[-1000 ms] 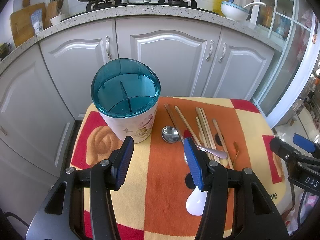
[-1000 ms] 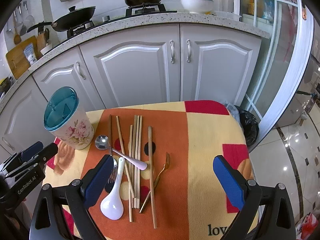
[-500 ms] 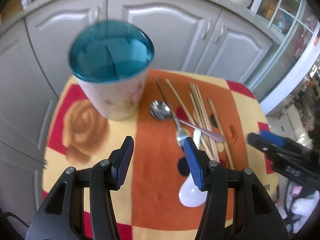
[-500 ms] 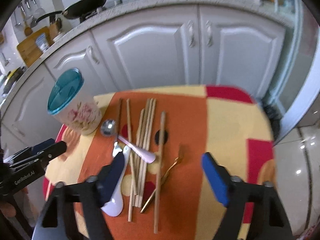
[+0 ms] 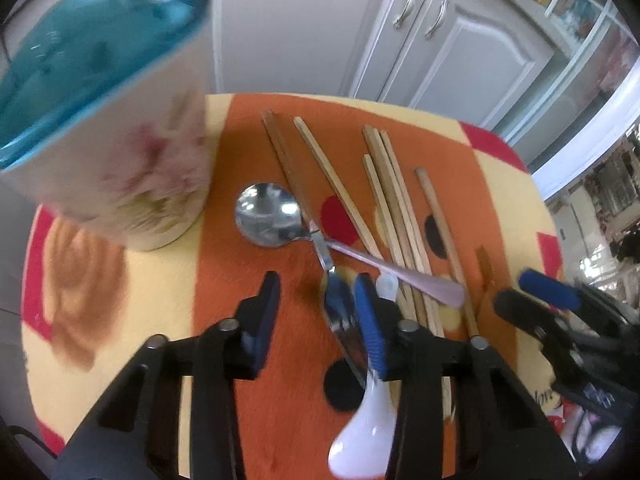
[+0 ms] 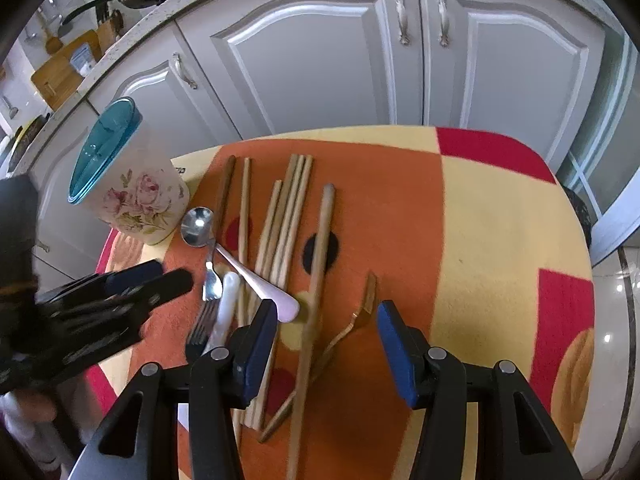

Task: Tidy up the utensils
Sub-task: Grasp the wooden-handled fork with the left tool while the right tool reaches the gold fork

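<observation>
Left hand-held gripper (image 5: 316,312) jaws closing, nothing pinched, fork (image 5: 340,316) just inside its right pad. Right hand-held gripper (image 6: 326,334) narrowing astride a chopstick (image 6: 316,292), unpinched. Thin, stiff, slippery: grip mid-shaft. Holder (image 6: 132,196) far left on the surface (image 6: 500,220).

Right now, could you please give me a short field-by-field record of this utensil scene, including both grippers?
surface: table under an orange, yellow and red cloth
holder: floral utensil holder with teal top, upright at the cloth's left
loose utensils: wooden chopsticks, metal spoon, steel fork, white spoon, gold fork
left gripper: jaws just been closing, not gripping; steel fork between them
right gripper: jaws just been closing, not gripping; over one chopstick and the gold fork
in holder: nothing visible
</observation>
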The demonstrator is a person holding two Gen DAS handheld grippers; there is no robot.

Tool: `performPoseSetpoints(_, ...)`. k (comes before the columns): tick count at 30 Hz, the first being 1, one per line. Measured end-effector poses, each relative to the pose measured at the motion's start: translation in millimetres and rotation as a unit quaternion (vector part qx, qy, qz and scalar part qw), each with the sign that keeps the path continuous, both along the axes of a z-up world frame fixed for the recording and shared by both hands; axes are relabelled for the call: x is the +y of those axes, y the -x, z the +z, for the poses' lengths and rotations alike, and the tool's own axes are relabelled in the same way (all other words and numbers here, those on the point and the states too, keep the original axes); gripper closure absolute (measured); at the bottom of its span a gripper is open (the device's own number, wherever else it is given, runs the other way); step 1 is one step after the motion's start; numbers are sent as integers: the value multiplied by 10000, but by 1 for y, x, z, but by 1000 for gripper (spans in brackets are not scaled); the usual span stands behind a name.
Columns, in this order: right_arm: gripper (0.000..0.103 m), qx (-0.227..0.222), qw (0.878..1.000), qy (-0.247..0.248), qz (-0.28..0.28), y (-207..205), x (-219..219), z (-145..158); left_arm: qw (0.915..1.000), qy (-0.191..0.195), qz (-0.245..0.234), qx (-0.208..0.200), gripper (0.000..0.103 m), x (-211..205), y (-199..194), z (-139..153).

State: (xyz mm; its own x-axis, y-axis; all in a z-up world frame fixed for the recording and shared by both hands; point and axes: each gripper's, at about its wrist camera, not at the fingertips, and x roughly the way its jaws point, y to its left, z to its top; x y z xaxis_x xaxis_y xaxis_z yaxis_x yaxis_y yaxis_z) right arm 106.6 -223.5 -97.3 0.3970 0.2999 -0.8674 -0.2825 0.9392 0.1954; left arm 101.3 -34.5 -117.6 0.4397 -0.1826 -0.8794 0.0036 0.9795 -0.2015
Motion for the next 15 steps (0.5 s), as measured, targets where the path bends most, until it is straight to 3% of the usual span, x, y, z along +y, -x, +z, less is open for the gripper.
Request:
performPoseSetpoints(7, 52, 355, 9983, -271, -363, -2, -28, -15, 9999, -144, -9, -7, 92, -7, -17, -9)
performPoseSetpoints(10, 54, 433, 9969, -454, -466, -7, -30, -21, 10000, -29, -40, -8, 94, -5, -15, -10)
performPoseSetpoints(13, 64, 474, 9964, -528, -459, -13, -25, -29, 9998, 165, -36, 67, 97, 6, -10, -11)
performPoseSetpoints(15, 76, 338, 9974, -444, -446, -17, -21, -29, 9997, 207, -81, 117, 98, 14, -2, -11)
